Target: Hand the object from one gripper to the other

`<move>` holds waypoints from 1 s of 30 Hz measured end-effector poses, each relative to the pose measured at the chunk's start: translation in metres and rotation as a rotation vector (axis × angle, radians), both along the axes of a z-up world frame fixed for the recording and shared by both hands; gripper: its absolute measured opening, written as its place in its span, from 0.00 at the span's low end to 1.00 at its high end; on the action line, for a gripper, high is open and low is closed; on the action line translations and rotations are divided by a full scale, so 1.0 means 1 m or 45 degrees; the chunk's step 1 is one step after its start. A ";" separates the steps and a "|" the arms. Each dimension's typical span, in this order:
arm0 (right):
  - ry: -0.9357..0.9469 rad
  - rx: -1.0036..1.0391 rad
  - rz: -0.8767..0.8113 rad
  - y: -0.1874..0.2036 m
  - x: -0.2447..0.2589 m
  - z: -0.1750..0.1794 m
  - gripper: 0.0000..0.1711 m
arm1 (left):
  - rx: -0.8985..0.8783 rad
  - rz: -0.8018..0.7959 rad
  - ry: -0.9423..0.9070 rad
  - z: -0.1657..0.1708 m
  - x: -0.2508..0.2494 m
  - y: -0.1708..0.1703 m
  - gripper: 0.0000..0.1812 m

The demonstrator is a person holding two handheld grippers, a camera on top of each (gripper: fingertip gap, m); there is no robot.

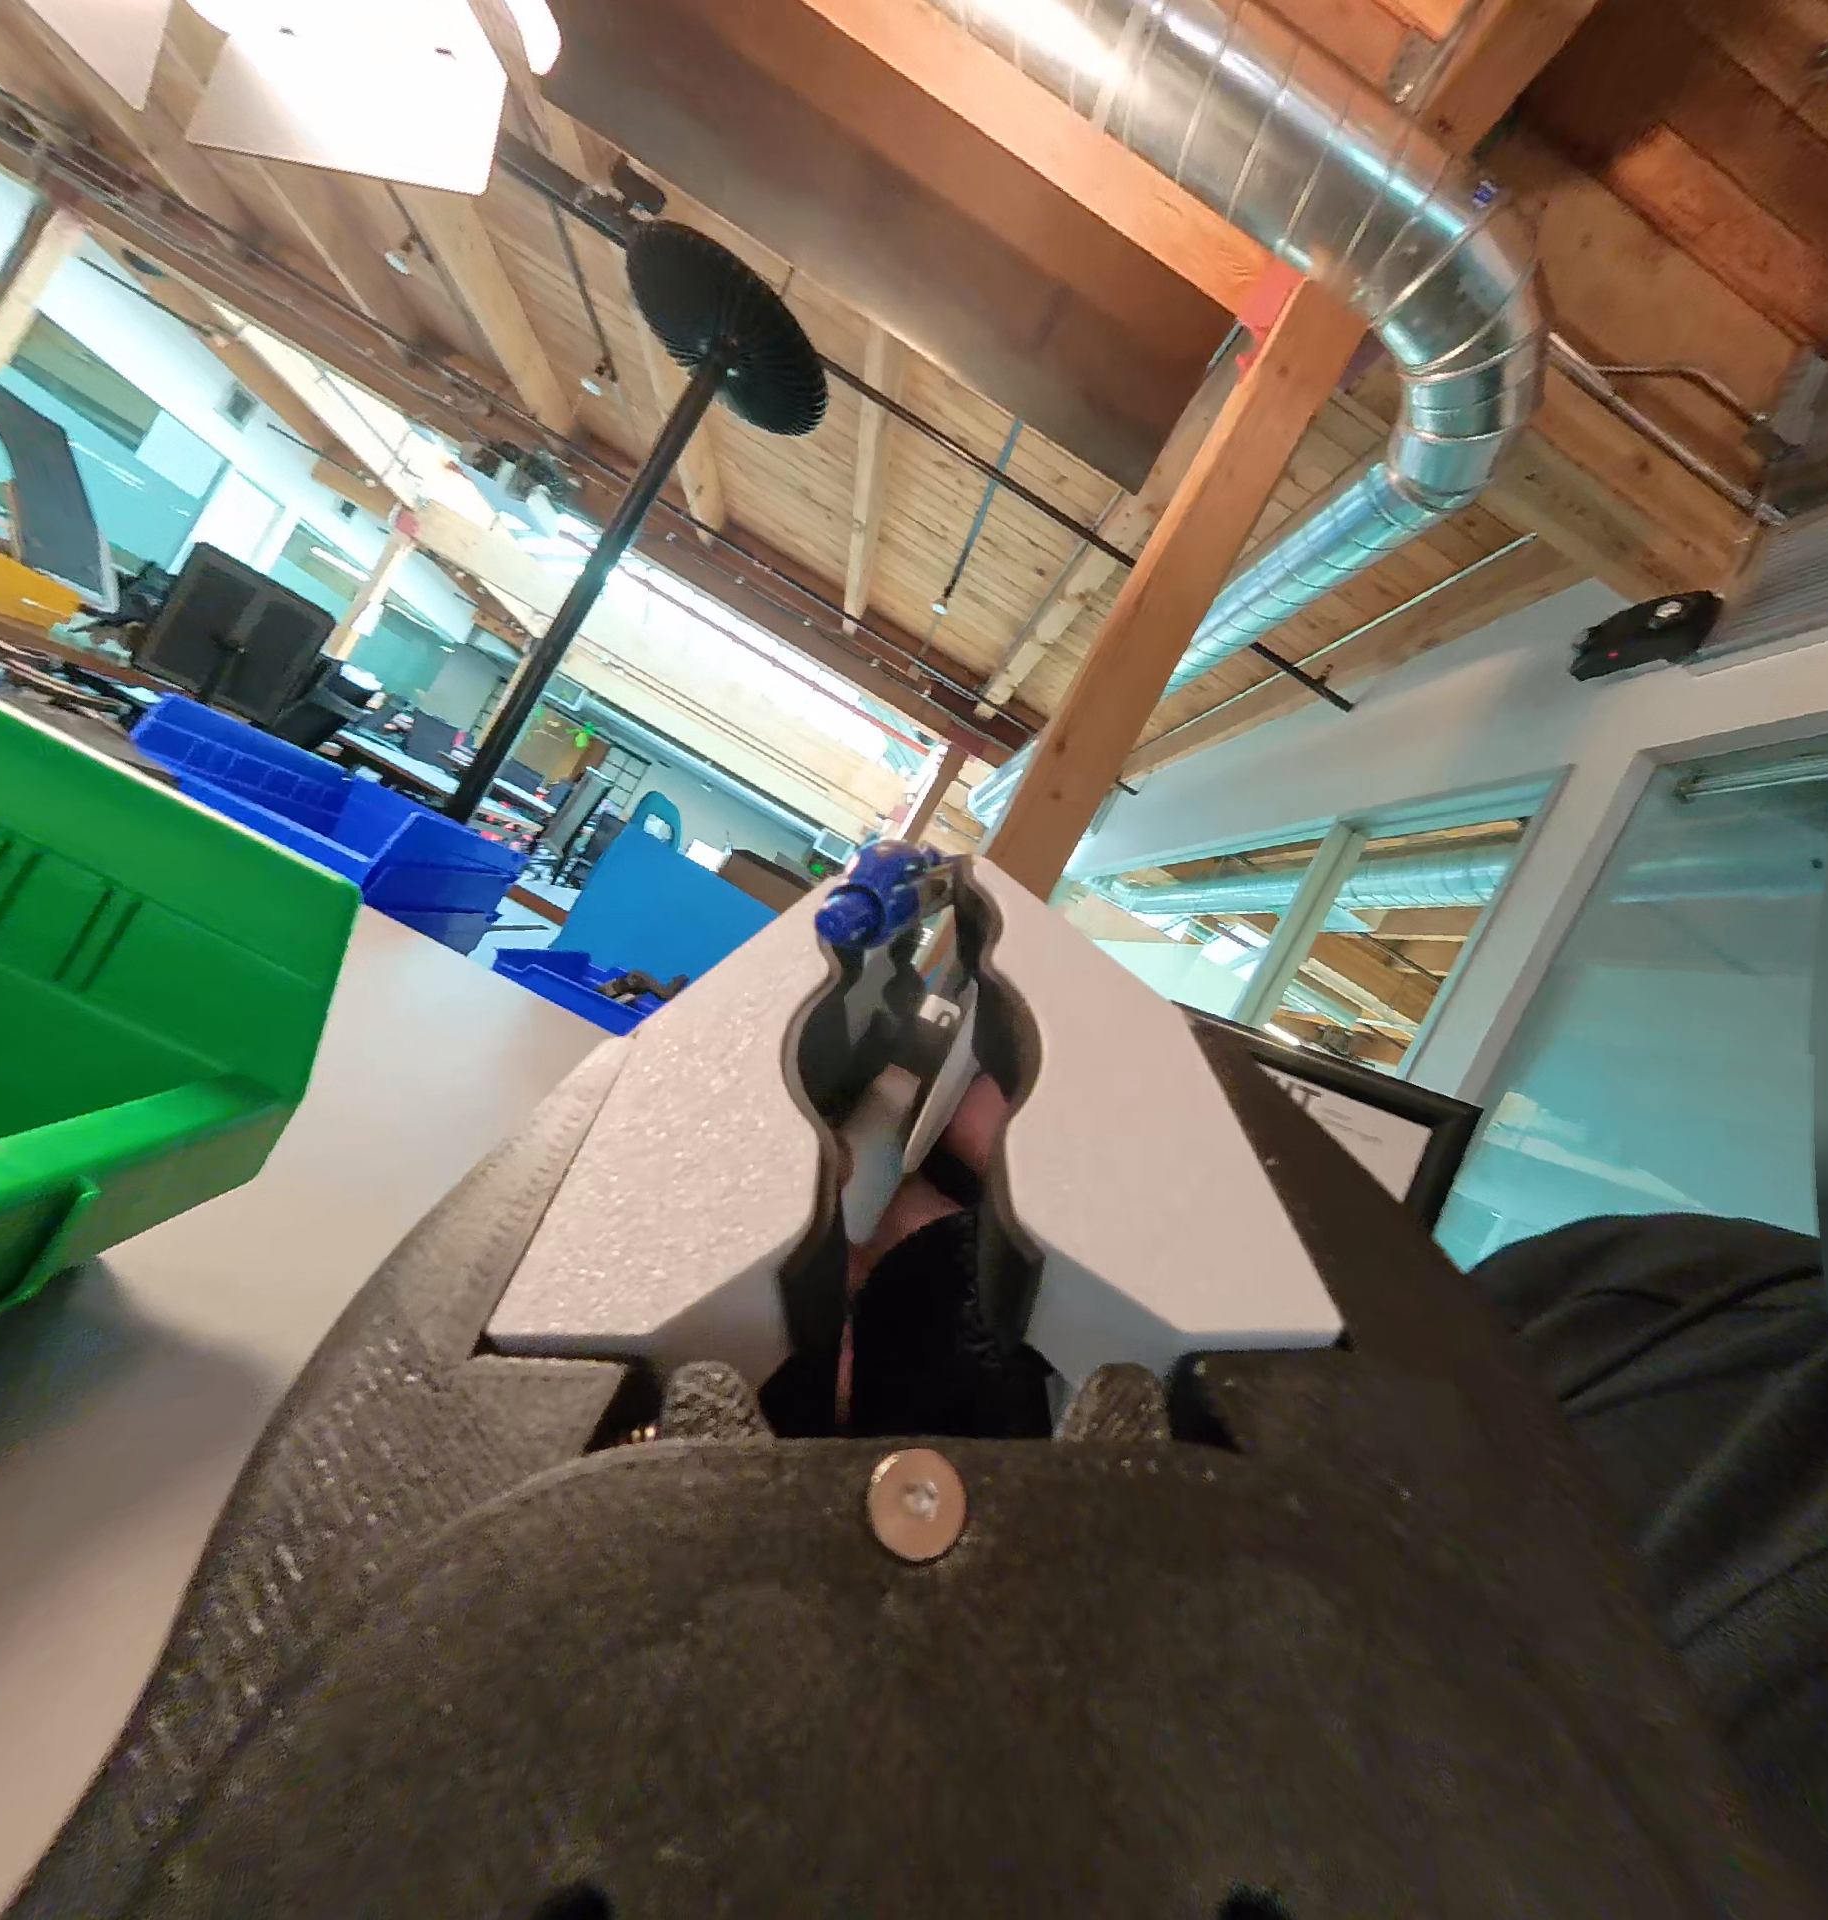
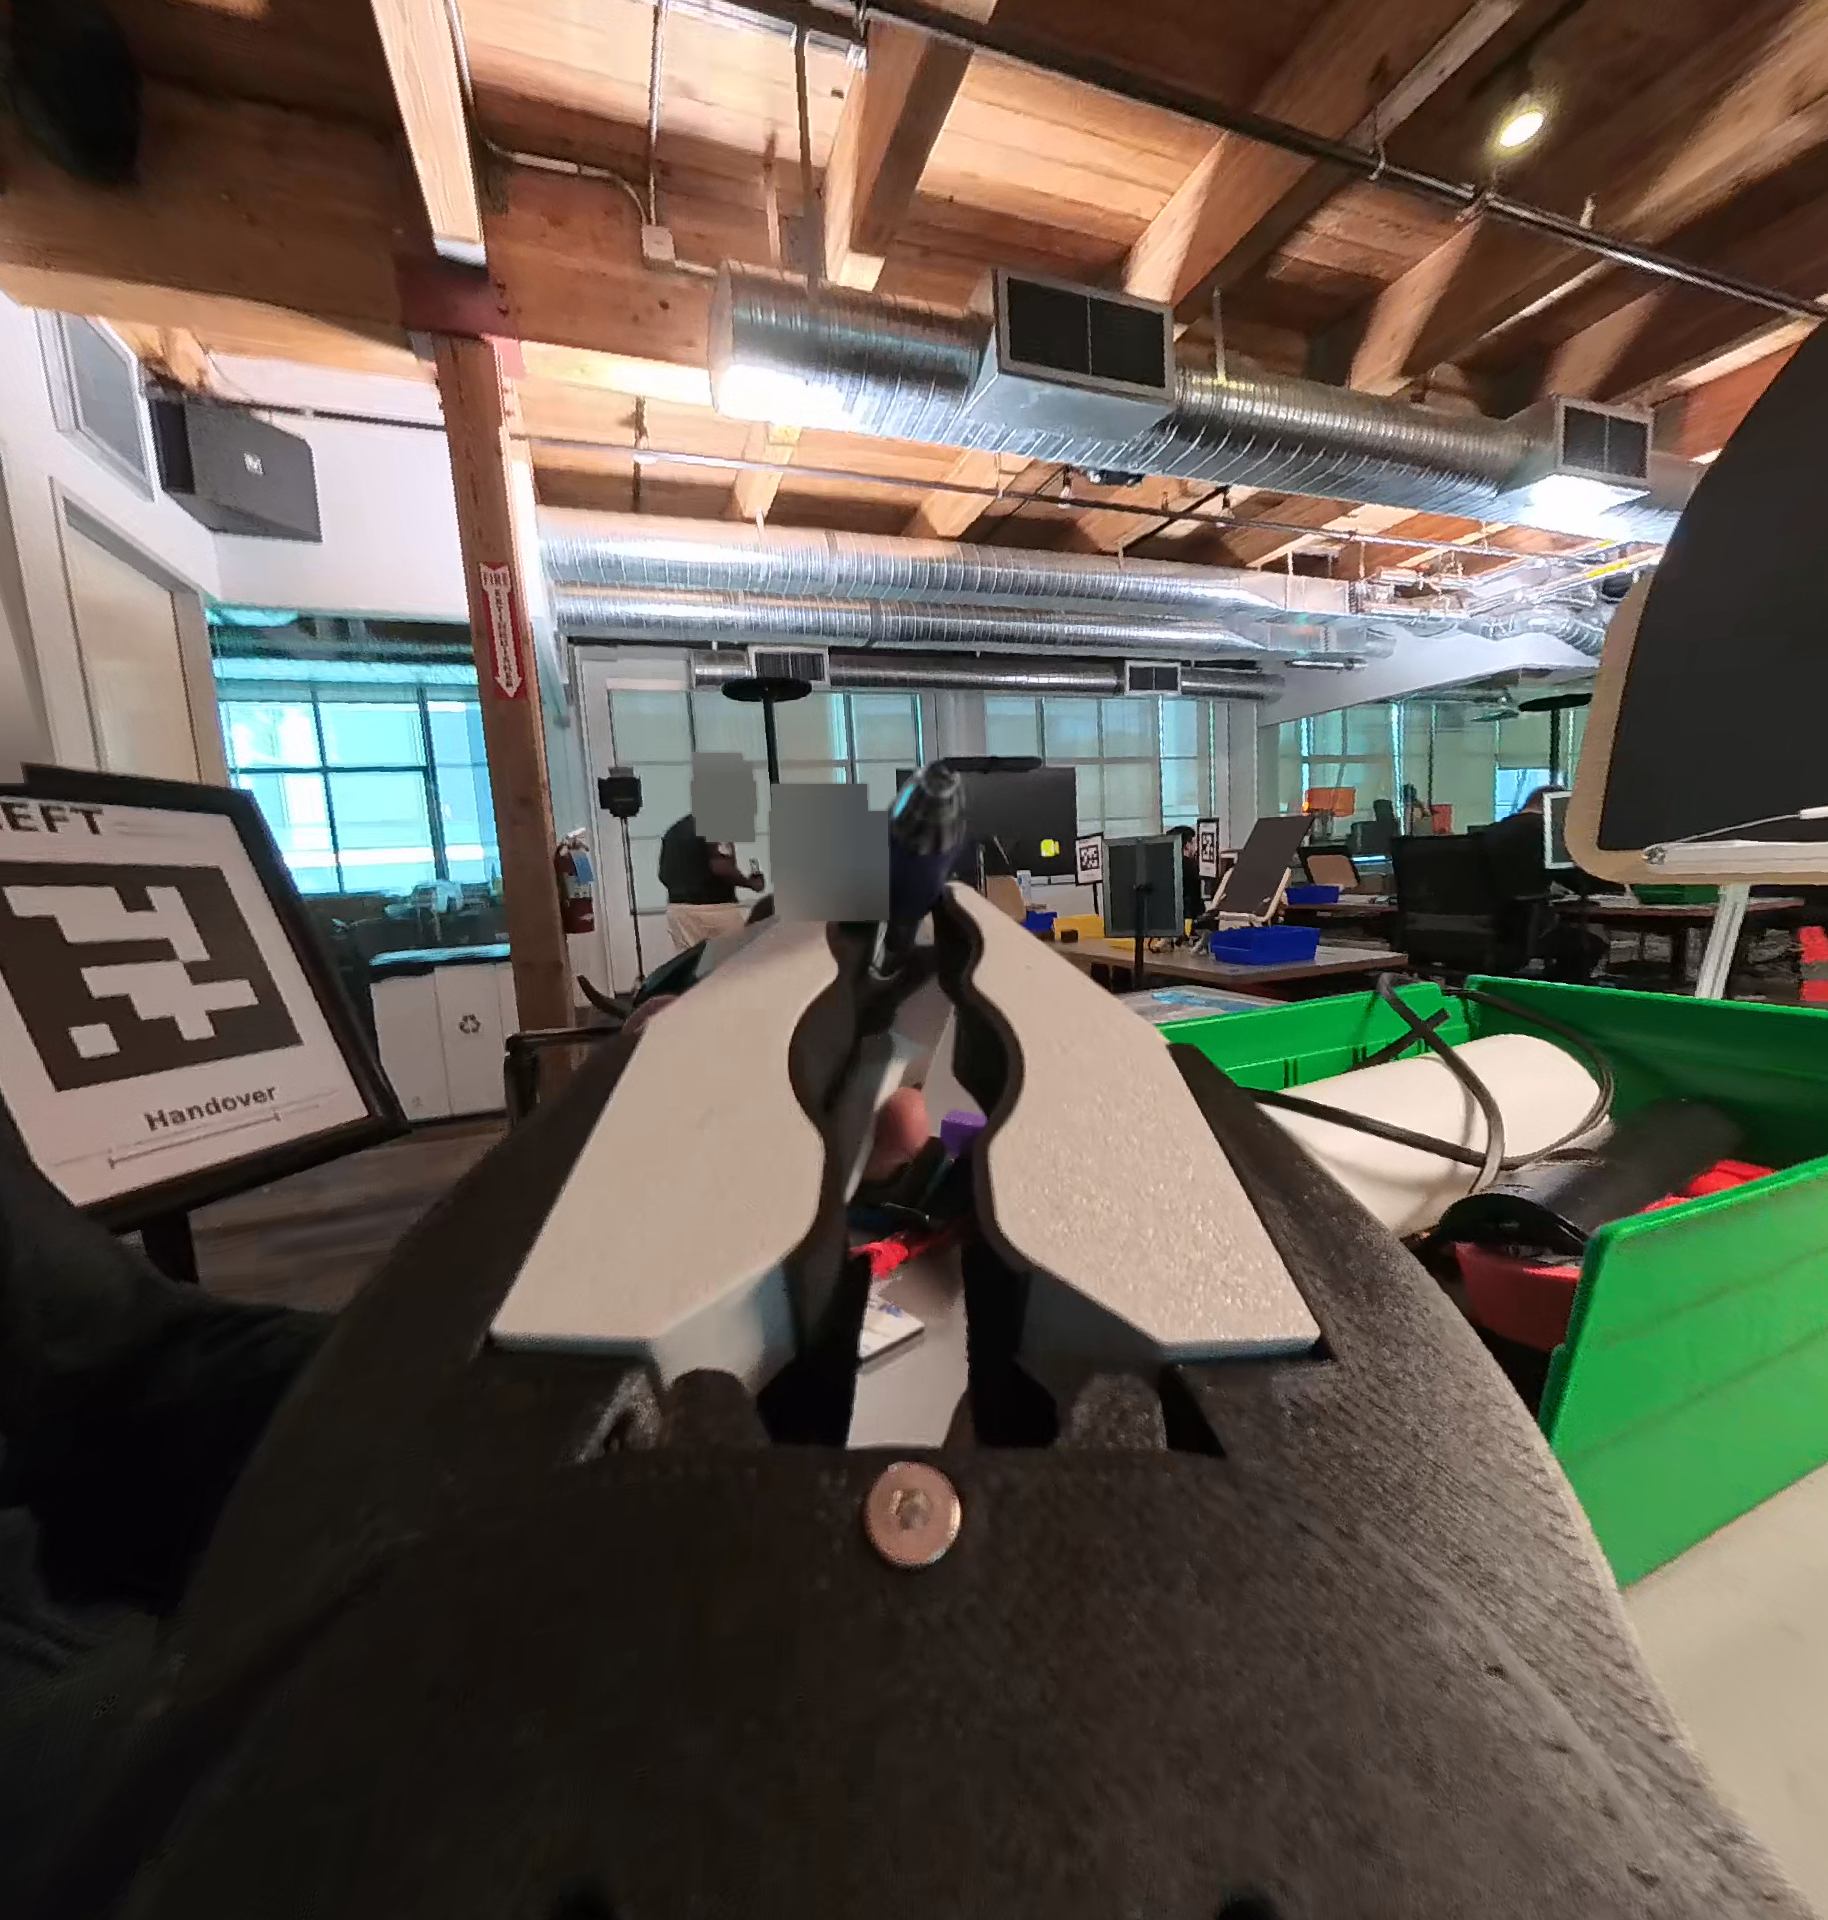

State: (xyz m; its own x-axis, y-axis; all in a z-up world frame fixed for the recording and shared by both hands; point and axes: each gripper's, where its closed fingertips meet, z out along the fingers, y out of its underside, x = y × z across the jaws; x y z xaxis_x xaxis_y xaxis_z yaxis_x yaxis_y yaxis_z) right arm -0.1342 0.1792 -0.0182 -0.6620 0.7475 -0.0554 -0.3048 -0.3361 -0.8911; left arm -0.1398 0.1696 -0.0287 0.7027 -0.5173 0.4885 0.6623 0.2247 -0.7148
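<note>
A dark blue pen-like object with a metal clip [image 1: 879, 902] sticks out at the tips of my left gripper [image 1: 954, 883], whose jaws are closed on it. In the right wrist view the same object [image 2: 925, 831] stands up from between the tips of my right gripper [image 2: 902, 914], whose jaws are also closed on it. The two grippers face each other tip to tip. Grey parts of the other gripper [image 1: 879, 1143] show through the gap between my left fingers. The lower part of the object is hidden by the fingers.
A green bin [image 1: 110, 987] sits on the white table [image 1: 401, 1091] at left, with blue bins [image 1: 370, 821] behind it. In the right wrist view a green bin [image 2: 1720, 1330] holds a white roll [image 2: 1461, 1101] and a black cable. A framed marker sign [image 2: 151, 987] stands at left. Both grippers' tips are close together, under 4 cm apart.
</note>
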 end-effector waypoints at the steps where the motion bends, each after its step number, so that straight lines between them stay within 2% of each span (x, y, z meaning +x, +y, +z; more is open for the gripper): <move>1: 0.001 -0.025 0.011 0.002 0.001 0.001 0.07 | -0.001 0.024 -0.004 0.000 -0.003 0.000 0.11; 7: -0.009 -0.055 0.056 0.002 0.002 0.002 0.08 | 0.072 0.028 -0.007 0.007 -0.005 -0.008 0.06; 11: -0.029 -0.006 0.078 -0.007 0.001 -0.003 0.16 | 0.058 0.028 0.036 0.005 0.000 -0.006 0.05; 12: -0.036 0.018 0.080 -0.011 0.000 -0.005 0.15 | 0.050 0.019 0.048 0.004 0.002 -0.005 0.05; 13: -0.035 0.038 0.066 -0.012 -0.001 -0.006 0.09 | 0.046 0.004 0.058 0.004 0.005 -0.004 0.05; 16: -0.013 0.062 0.036 -0.010 0.000 -0.005 0.07 | 0.017 -0.011 0.053 0.002 0.007 -0.001 0.07; 18: -0.014 0.039 0.022 -0.006 -0.001 -0.004 0.06 | 0.001 0.056 0.030 0.001 -0.002 0.000 0.12; 24: -0.014 0.000 0.073 -0.006 0.002 -0.002 0.07 | 0.059 0.039 0.022 0.006 -0.003 -0.008 0.06; 26: -0.025 0.004 0.064 -0.007 0.000 -0.003 0.16 | 0.055 0.069 0.043 0.006 -0.005 -0.007 0.06; 27: -0.033 0.008 0.073 -0.008 0.000 -0.004 0.17 | 0.053 0.082 0.057 0.006 -0.005 -0.007 0.06; 28: -0.038 0.016 0.081 -0.010 0.000 -0.005 0.14 | 0.054 0.078 0.063 0.006 -0.003 -0.007 0.06; 29: -0.034 0.025 0.074 -0.010 0.000 -0.005 0.08 | 0.050 0.067 0.063 0.006 -0.002 -0.007 0.06; 30: -0.021 0.024 0.050 -0.008 0.000 -0.004 0.07 | 0.039 0.060 0.061 0.004 -0.001 -0.005 0.06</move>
State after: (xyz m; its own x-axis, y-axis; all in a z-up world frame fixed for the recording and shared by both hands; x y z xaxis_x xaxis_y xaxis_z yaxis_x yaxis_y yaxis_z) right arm -0.1347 0.1715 -0.0222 -0.6897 0.7221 -0.0527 -0.2770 -0.3304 -0.9023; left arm -0.1410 0.1644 -0.0243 0.7487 -0.4975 0.4382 0.6157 0.2768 -0.7378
